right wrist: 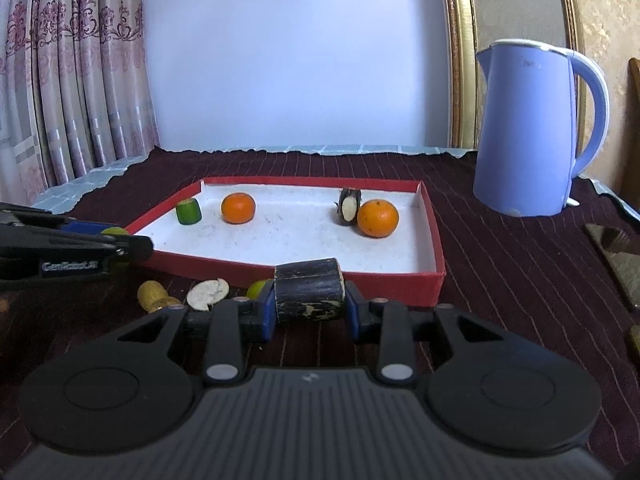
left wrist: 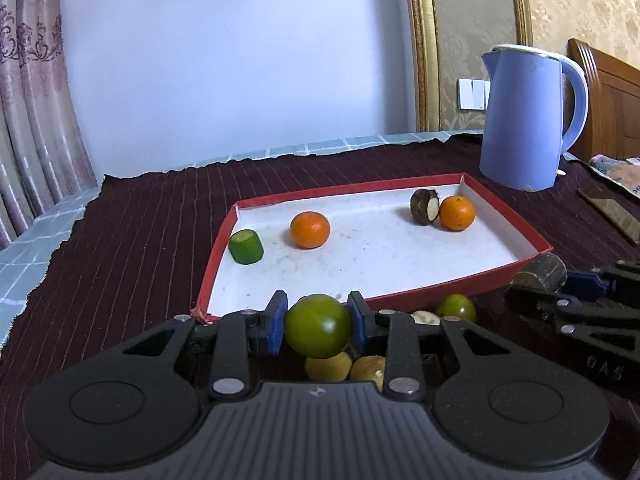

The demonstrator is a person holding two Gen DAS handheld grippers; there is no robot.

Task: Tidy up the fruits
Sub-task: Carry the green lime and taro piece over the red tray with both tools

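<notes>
A red-rimmed white tray [left wrist: 508, 216] [right wrist: 432, 232] holds two oranges [left wrist: 310, 230] [left wrist: 457, 213], a green cylinder piece [left wrist: 246, 247] and a dark cut piece [left wrist: 424, 207]. My left gripper [left wrist: 318, 320] is shut on a green round fruit [left wrist: 318, 326], held just before the tray's near rim. My right gripper [right wrist: 309, 312] is shut on a dark sugarcane chunk [right wrist: 309, 290] near the tray's front rim; this chunk also shows in the left wrist view [left wrist: 540, 274].
A blue kettle [left wrist: 528, 120] [right wrist: 536, 132] stands behind the tray to the right. Loose pieces lie on the dark cloth before the tray: yellowish fruits [left wrist: 328, 366], another green fruit [left wrist: 456, 307], a pale slice [right wrist: 207, 293]. A dark flat object [right wrist: 616, 256] lies far right.
</notes>
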